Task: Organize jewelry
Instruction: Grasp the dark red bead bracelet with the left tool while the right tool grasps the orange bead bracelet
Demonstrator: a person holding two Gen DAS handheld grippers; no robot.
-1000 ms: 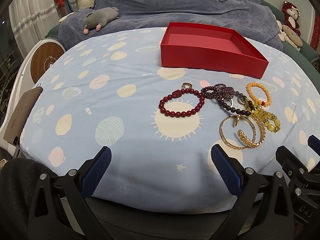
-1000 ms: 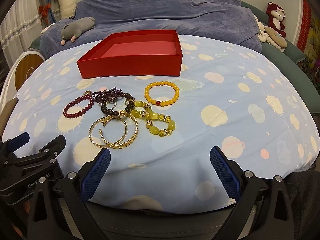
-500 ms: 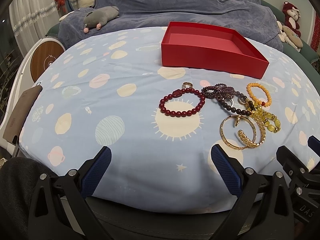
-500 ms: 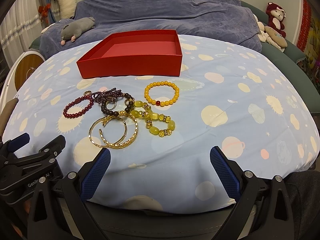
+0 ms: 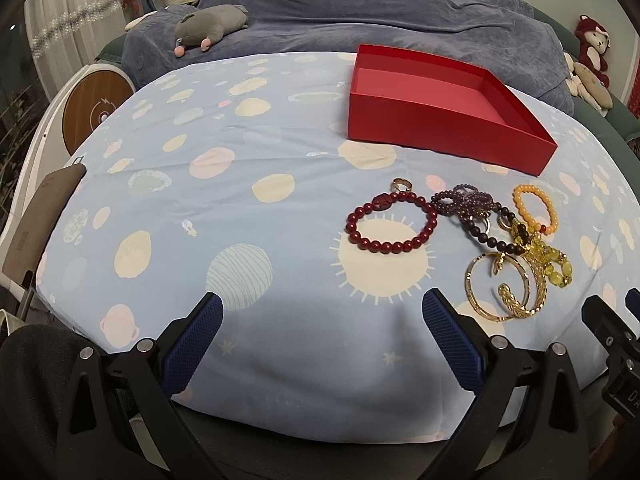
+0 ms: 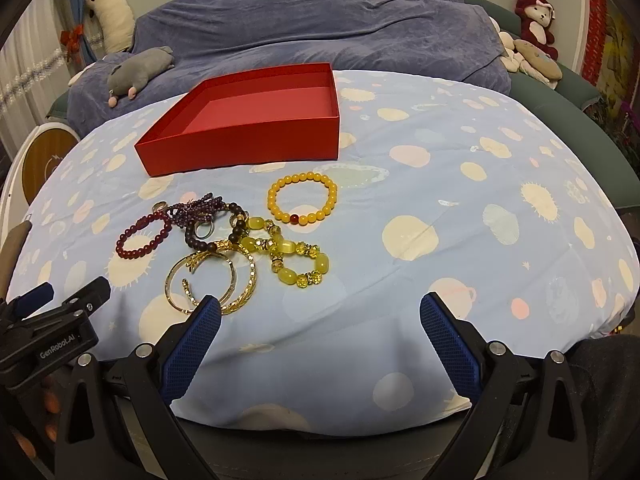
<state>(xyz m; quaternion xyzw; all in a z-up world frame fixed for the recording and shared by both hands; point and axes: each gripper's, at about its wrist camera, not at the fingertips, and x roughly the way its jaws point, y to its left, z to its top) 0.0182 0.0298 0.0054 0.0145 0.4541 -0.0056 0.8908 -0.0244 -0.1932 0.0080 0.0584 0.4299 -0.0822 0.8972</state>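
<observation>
An empty red box (image 5: 440,100) (image 6: 248,120) stands at the back of the planet-print cloth. In front of it lies a jewelry pile: a dark red bead bracelet (image 5: 390,224) (image 6: 142,236), a purple bead strand (image 5: 464,202) (image 6: 196,208), an orange bead bracelet (image 5: 536,208) (image 6: 302,198), a yellow stone bracelet (image 6: 296,256), gold bangles (image 5: 506,288) (image 6: 212,280) and a small ring (image 5: 401,185). My left gripper (image 5: 320,332) is open and empty, near the front edge, left of the pile. My right gripper (image 6: 318,336) is open and empty, its left pad just before the bangles.
The table (image 6: 480,200) is covered with a light blue cloth. A grey plush toy (image 5: 212,26) lies on a blue-grey sofa cover behind it. More plush toys (image 6: 534,20) sit at the back right. A round wooden-faced device (image 5: 94,112) stands at the left.
Both grippers have moved slightly forward toward the jewelry. Nothing on the table has moved.
</observation>
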